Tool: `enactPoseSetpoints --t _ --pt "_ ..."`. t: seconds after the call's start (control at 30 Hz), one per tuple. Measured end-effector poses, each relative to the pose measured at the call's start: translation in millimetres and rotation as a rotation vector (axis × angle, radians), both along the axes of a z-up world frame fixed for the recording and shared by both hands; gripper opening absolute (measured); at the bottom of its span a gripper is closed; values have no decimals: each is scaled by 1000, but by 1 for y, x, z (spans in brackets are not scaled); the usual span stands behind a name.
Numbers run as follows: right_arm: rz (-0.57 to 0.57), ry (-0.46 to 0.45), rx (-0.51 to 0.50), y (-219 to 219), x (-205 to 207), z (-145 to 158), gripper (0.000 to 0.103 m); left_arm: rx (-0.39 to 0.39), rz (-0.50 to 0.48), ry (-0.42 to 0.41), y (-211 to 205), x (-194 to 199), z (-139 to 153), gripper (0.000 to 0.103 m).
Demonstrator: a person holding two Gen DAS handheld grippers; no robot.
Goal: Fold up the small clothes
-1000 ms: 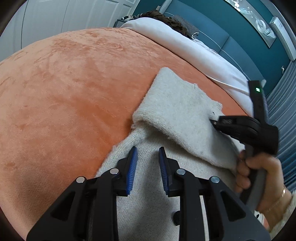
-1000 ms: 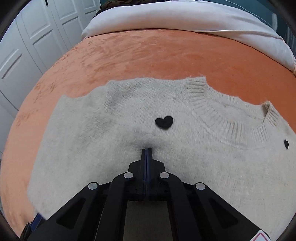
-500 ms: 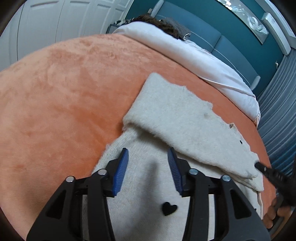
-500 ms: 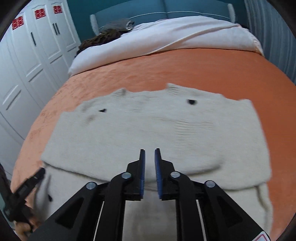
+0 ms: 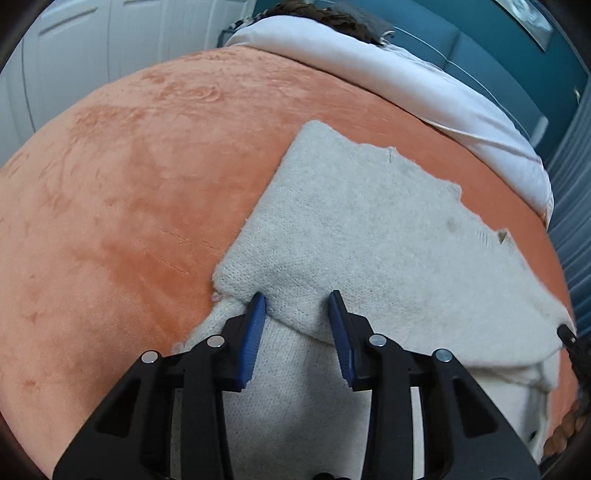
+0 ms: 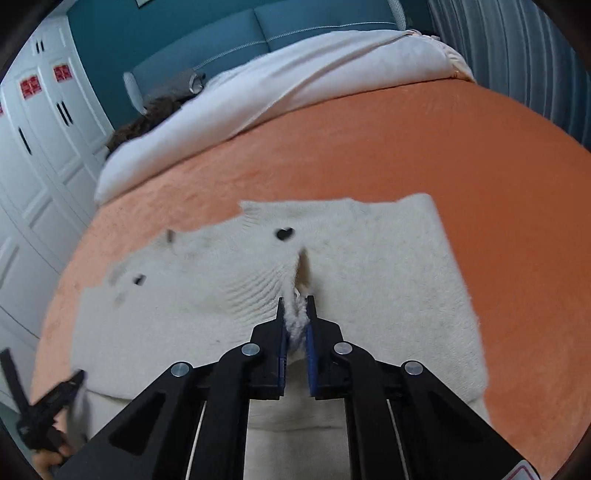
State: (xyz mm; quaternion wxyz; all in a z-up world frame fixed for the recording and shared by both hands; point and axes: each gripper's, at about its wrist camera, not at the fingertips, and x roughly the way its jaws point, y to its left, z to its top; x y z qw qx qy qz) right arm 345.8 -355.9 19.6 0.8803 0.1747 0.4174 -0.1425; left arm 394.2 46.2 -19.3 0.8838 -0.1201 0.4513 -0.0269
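Observation:
A cream knitted sweater (image 5: 362, 236) with small black hearts (image 6: 285, 233) lies on the orange blanket (image 5: 129, 184), its top part folded down over the lower part. My left gripper (image 5: 297, 306) is open, its fingers straddling the folded edge near the sweater's left corner. My right gripper (image 6: 296, 308) is shut on a bunched pinch of the sweater (image 6: 369, 266) at the folded edge, and the knit puckers toward it. The left gripper also shows at the lower left of the right wrist view (image 6: 70, 384). The right gripper's tip shows at the right edge of the left wrist view (image 5: 570, 338).
A white duvet (image 6: 295, 88) lies across the bed's far end, with a teal headboard (image 6: 314, 26) behind. White wardrobe doors (image 6: 44, 122) stand at the left. Curtains (image 6: 517, 48) hang at the right. Bare orange blanket (image 6: 461, 147) surrounds the sweater.
My right gripper let go, then closed again on the folded edge of the sweater. My left gripper opened wider and moved forward to the fold's left corner.

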Motion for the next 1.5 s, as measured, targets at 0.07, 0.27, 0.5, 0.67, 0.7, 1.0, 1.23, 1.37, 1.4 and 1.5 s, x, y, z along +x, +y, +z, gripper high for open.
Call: enactPoseSetpoints --t 0.07,0.27,0.5,0.67,0.7,1.0,1.23,1.37,1.4,1.5 --pt "25 63 14 -10 5 -41 6 31 -4 -20 -5 -4 -2 36" --pt "-23 -16 140 -18 -33 11 16 -59 -32 14 12 -18 14 48" --pt "-68 23 27 5 -209 51 72 -41 -77 35 62 -145 44 92" --pt "-112 138 216 21 -313 10 73 -232 -1 174 95 -229 18 94" --pt "-116 154 260 26 -323 0 73 -255 17 157 97 -239 16 94" --pt "-107 113 341 54 -299 -15 16 -222 -59 236 69 -224 22 19" --pt "-24 32 283 59 -322 43 9 -278 -71 195 91 -257 63 7" --pt "61 41 188 67 -367 72 8 -275 -159 195 103 -309 82 6" --pt "93 67 162 71 -385 76 8 -266 -175 210 106 -325 84 6" --pt "204 186 90 85 -432 75 8 -221 -235 278 113 -379 84 6"
